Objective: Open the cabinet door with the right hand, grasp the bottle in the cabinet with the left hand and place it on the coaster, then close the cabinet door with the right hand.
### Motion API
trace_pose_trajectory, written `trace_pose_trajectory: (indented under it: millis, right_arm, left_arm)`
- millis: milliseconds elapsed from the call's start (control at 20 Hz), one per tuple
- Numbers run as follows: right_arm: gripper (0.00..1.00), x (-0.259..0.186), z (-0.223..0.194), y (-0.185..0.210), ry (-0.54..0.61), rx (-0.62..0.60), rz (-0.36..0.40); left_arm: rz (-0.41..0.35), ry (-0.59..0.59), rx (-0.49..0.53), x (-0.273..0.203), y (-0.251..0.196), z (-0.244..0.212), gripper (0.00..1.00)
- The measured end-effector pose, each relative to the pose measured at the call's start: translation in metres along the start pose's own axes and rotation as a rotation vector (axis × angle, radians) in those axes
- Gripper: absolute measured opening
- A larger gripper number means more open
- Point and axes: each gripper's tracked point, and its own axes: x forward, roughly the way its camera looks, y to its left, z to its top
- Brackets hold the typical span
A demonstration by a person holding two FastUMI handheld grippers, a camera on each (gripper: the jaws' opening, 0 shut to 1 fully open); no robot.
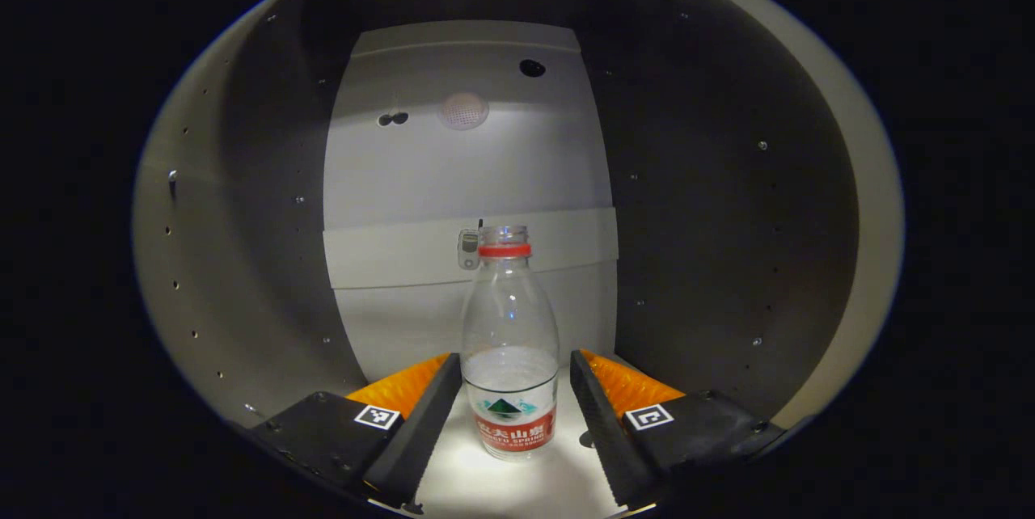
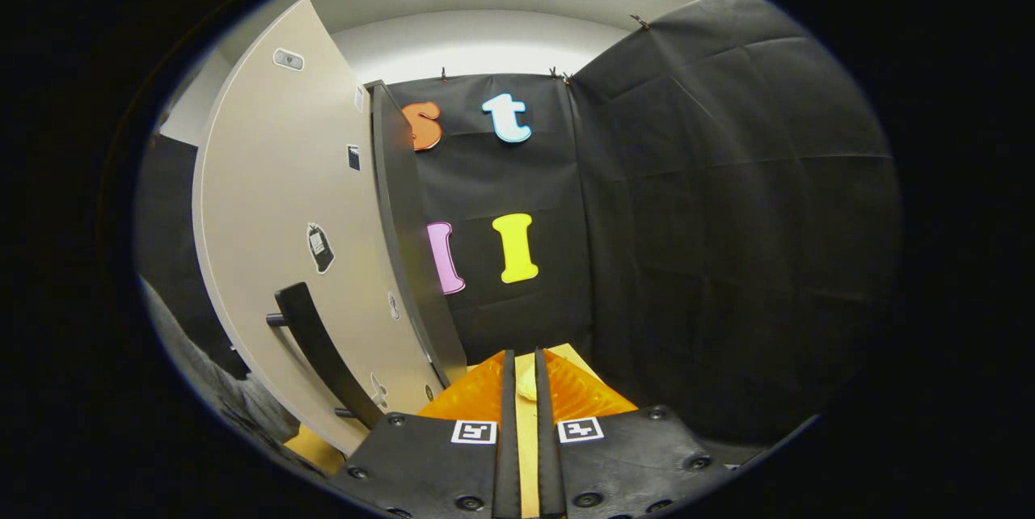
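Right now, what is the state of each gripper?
Left gripper: open, its fingers on either side of the bottle, not yet pressing it.
Right gripper: nearly shut, holding nothing.

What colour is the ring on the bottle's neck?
Red; the bottle shows best in the left gripper view.

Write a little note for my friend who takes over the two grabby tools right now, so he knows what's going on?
Left tool: open, inside the cabinet, one finger on each side of the bottle, not yet pressing it.
Right tool: nearly shut, holding nothing, beside the open cabinet door and off its handle.
Bottle: upright on the cabinet floor, uncapped, looks empty.
Done: door opened.
Left: close the left tool on the bottle, carry it to the coaster, then shut the door with the right tool.
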Motion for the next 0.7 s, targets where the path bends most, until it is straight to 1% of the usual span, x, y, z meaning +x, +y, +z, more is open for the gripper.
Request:
trace_pose_trajectory:
  millis: [200,500,600,700]
  right_arm:
    - [0.13,0.01,-0.005,0.002,0.024,-0.007,-0.007]
    - [0.13,0.012,-0.01,-0.006,0.043,-0.007,-0.022]
    - [0.13,0.011,-0.011,-0.006,0.049,-0.014,-0.022]
    - [0.13,0.012,-0.012,-0.004,0.049,-0.012,-0.015]
  left_arm:
    - [-0.014,0.017,-0.028,0.019,-0.006,-0.003,0.86]
    - [0.001,0.045,-0.017,0.046,-0.003,-0.022,0.86]
    - [0.013,0.051,-0.01,0.05,0.0,-0.026,0.82]
    - [-0.002,0.055,-0.022,0.045,-0.004,-0.025,0.79]
